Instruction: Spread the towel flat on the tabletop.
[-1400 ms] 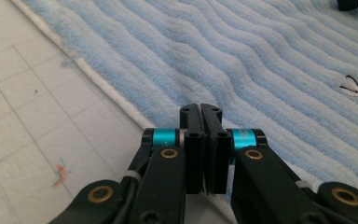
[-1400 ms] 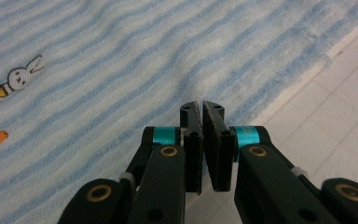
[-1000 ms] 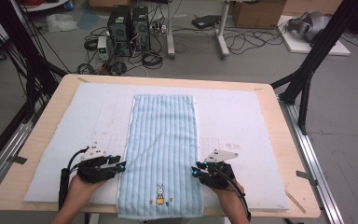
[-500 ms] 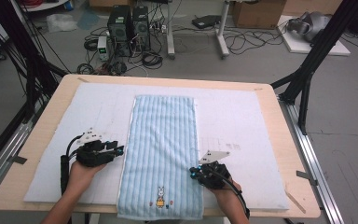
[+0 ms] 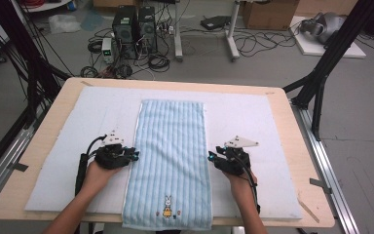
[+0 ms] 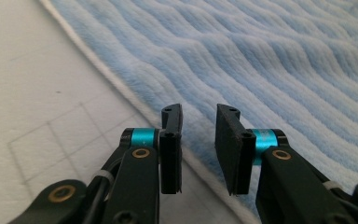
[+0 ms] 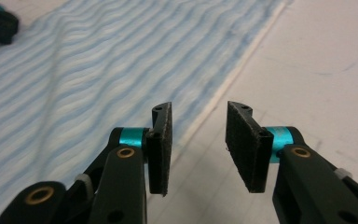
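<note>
left gripper: the left gripper (image 6: 198, 140) is seen with its jaws parted but narrowed, just been closing, straddling the towel's white-trimmed long edge; nothing pinched yet, no pad pressed on cloth.
right gripper: the right gripper (image 7: 198, 140) has jaws spread, just been opening, the opposite long edge lying between and below them, nothing held.
step in hand: looks like both edges are being lined up for a grab at mid-length, probably for a fold.
next move: a bit lower and a squeeze on each hem, ideally together, so the cloth gets lifted evenly.
towel: the pale blue ribbed terry towel with a small rabbit picture (image 5: 171, 161) is laid flat lengthwise between the two grippers, near end draped slightly past the table edge.
underneath: a white padded mat (image 5: 58, 146) over the light wooden table (image 5: 316, 214), spreading outward from both grippers.
</note>
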The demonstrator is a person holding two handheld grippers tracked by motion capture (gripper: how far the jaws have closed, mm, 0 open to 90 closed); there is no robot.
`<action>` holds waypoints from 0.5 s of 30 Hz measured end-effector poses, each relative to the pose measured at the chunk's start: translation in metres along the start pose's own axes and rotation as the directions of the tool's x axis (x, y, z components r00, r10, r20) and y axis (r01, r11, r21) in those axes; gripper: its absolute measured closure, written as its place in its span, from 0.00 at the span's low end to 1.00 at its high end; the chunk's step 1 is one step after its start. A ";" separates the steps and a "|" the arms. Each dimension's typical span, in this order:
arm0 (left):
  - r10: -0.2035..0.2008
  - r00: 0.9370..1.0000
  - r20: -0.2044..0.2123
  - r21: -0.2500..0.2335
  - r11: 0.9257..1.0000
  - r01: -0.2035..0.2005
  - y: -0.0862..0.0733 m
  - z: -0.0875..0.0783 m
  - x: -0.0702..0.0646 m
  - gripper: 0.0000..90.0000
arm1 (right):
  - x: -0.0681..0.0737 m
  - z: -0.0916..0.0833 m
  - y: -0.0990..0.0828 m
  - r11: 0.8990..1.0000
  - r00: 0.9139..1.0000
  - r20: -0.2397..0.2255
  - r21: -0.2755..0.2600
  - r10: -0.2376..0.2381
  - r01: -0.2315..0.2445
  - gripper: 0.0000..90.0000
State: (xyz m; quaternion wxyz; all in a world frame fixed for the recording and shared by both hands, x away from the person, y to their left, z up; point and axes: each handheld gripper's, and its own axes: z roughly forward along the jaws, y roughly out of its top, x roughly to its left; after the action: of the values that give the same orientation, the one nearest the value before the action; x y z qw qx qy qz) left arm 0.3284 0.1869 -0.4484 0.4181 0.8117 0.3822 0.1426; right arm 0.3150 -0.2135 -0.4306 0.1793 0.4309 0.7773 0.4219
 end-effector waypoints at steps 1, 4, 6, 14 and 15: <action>0.000 1.000 -0.002 0.001 1.000 0.000 0.000 0.000 0.000 0.82 | -0.003 0.002 0.001 1.000 1.000 -0.003 -0.003 0.006 -0.006 0.66; 0.044 0.999 -0.023 -0.002 0.999 -0.044 -0.002 -0.002 0.001 0.95 | -0.007 0.007 0.006 1.000 1.000 -0.006 -0.008 0.004 -0.005 0.65; 0.053 0.998 -0.018 0.013 0.999 -0.053 -0.002 -0.004 0.002 0.99 | -0.008 0.010 0.008 1.000 1.000 -0.009 -0.012 0.009 -0.009 0.65; -0.014 1.000 -0.022 0.008 1.000 0.014 -0.011 -0.017 0.014 0.99 | -0.011 0.023 0.013 1.000 1.000 0.019 0.008 0.013 -0.014 0.65; -0.030 0.999 -0.021 -0.004 1.000 0.030 -0.011 -0.018 0.015 0.97 | -0.013 0.026 0.014 1.000 0.999 0.030 0.013 0.014 -0.015 0.65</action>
State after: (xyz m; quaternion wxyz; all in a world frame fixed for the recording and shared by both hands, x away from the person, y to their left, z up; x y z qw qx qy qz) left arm 0.3235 0.2120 -0.4476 0.4176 0.8036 0.3983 0.1456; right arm 0.3468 -0.2071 -0.4353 0.1851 0.4440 0.7742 0.4114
